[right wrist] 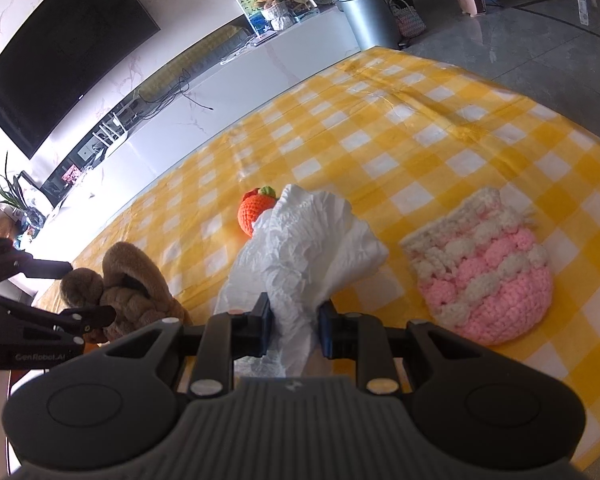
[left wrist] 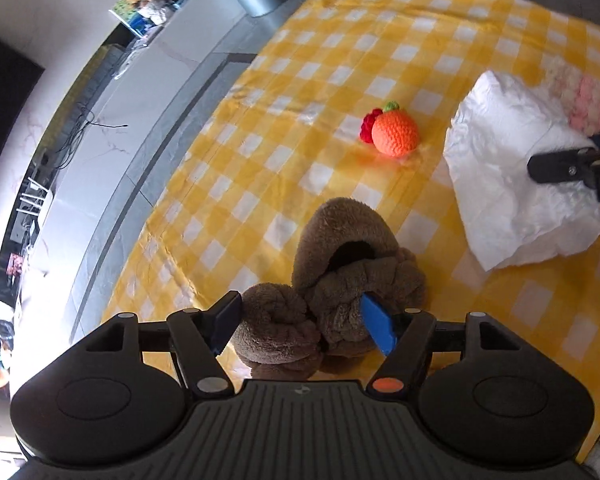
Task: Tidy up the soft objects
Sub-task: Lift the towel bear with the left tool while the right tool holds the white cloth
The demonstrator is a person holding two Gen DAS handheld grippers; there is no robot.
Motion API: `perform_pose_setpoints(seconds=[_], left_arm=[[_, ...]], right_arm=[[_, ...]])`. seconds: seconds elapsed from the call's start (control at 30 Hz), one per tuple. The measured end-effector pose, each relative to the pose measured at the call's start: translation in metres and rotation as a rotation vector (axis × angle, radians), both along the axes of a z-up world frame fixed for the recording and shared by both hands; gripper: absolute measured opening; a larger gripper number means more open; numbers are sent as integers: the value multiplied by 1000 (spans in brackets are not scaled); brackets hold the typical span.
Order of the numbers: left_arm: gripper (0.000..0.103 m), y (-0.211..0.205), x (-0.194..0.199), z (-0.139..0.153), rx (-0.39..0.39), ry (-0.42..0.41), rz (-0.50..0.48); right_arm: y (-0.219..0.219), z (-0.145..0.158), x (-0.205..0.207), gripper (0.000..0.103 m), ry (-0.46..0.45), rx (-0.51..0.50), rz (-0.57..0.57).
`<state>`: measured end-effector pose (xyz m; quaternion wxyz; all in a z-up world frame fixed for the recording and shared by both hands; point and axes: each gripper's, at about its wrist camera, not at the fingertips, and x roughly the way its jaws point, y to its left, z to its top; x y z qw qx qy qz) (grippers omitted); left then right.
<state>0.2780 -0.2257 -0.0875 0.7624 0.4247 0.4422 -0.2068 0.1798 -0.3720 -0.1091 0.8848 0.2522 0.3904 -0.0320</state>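
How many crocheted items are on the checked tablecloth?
3: an orange crocheted fruit mid-table, a red crocheted piece touching its far side, and a pink-and-cream crocheted pouch beside the white cloth. More may hide under the cloth.

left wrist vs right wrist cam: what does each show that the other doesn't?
Left wrist only: the left gripper from behind, jaws open astride the fuzzy brown plush slipper.

Right wrist only: the right gripper shut on the crumpled white tissue; the whole pink-and-cream crocheted pouch; a black wall TV.

Both: the yellow checked tablecloth, the orange crocheted fruit, a grey metal bin.
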Motion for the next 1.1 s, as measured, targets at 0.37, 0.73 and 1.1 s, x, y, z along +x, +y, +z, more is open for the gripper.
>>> perform_pose_setpoints(seconds=[0.37,0.73,1.1], left_arm=[[80,-2,21,-41,192,-60,-461],[91,20,25,-23,198,133,-632],[95,10,37,-83,279,149,-610]], right_arm=[[7,-9,9,23,22,-13,44],[13,-12,15,23,44,-19,71],[19,-13,18,23,63,-53,88]])
